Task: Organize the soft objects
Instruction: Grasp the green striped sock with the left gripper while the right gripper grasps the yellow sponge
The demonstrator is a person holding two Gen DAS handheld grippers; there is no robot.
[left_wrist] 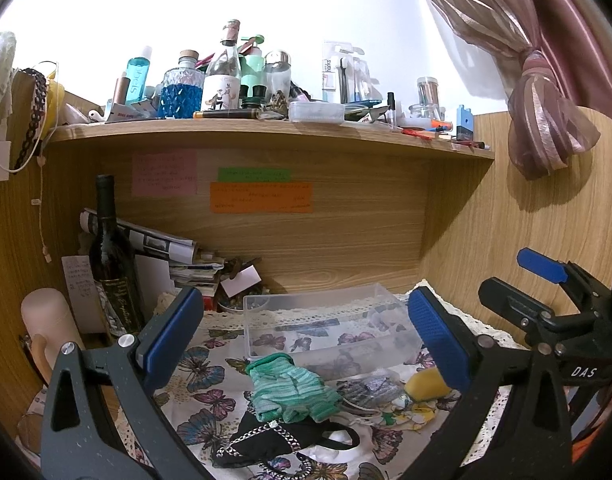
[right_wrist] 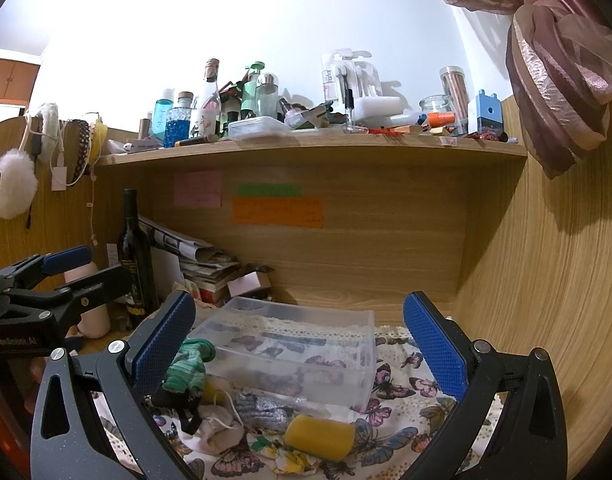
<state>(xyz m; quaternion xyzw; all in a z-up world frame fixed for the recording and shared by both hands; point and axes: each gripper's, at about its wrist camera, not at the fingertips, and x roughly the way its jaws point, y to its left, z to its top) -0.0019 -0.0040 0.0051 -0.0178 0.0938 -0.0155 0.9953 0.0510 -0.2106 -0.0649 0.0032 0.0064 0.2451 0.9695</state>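
Observation:
A clear plastic box (left_wrist: 329,326) (right_wrist: 290,348) stands empty on the butterfly-print cloth (left_wrist: 210,396) (right_wrist: 397,412). In front of it lies a pile of soft things: a green striped glove (left_wrist: 292,390) (right_wrist: 186,368), a black chain-trimmed piece (left_wrist: 274,442) (right_wrist: 174,398), a grey glittery piece (left_wrist: 369,390) (right_wrist: 264,406), a yellow sponge (left_wrist: 425,384) (right_wrist: 319,436) and a white pouch (right_wrist: 220,428). My left gripper (left_wrist: 306,340) is open and empty above the pile. My right gripper (right_wrist: 302,350) is open and empty before the box. Each gripper shows in the other's view, the right one (left_wrist: 545,292) and the left one (right_wrist: 66,276).
A dark wine bottle (left_wrist: 112,260) (right_wrist: 136,256) and stacked papers (left_wrist: 174,256) (right_wrist: 210,264) stand at the back left. A pink cylinder (left_wrist: 50,320) is at the left. A cluttered shelf (left_wrist: 266,132) (right_wrist: 306,144) hangs overhead. Wooden walls enclose the right side.

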